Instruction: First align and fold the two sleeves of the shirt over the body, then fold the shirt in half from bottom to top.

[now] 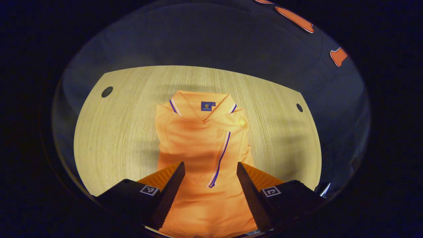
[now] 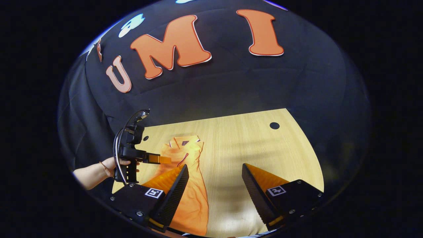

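An orange shirt point(image 1: 201, 138) with a blue-and-white trimmed collar lies on the wooden table point(image 1: 112, 132), collar at the far end, its sleeves folded in over the body. My left gripper point(image 1: 210, 167) hovers open above the shirt's lower half, one finger on each side of the body, nothing held. In the right gripper view the same shirt point(image 2: 190, 185) lies to the left, and my right gripper point(image 2: 214, 168) is open over bare table just right of the shirt's edge. The left gripper point(image 2: 162, 159) also shows there, held by a person's hand point(image 2: 120, 162) above the shirt.
The table point(image 2: 257, 148) has a round cable hole point(image 1: 106, 91) at the far left and another hole point(image 1: 299, 107) at the far right. Black cloth wall point(image 2: 214, 86) rises behind the table's far edge. Bare wood lies on both sides of the shirt.
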Demonstrator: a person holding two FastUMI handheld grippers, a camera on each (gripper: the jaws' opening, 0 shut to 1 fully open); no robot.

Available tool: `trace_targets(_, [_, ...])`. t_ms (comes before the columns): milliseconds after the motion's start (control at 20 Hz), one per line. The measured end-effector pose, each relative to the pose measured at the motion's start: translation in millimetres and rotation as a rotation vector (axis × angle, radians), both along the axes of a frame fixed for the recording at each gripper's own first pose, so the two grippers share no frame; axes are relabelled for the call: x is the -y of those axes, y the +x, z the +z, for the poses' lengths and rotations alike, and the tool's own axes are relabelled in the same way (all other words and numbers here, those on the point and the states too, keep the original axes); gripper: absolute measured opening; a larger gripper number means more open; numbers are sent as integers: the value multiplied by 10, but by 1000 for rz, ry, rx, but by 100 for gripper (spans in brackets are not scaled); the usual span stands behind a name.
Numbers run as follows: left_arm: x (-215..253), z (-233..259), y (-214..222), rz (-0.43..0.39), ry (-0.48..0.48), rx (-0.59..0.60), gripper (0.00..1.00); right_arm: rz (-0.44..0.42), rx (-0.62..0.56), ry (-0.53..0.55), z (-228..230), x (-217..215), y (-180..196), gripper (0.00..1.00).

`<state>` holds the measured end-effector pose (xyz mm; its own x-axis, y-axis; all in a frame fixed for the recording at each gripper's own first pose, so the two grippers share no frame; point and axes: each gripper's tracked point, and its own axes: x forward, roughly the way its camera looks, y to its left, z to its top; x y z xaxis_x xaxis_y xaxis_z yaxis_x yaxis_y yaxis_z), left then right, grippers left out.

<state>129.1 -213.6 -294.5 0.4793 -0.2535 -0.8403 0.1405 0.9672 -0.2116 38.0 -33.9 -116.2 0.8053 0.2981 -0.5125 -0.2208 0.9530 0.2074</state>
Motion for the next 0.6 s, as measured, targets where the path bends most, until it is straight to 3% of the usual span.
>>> trace_targets(300, [-535,529,-262,77,-6,111,98,67,-4,-21,-7,-442,-12,98])
trace_targets(600, [-912,952,-708,49,41,228,99,115,-68,-73,-295,-814,-222,98])
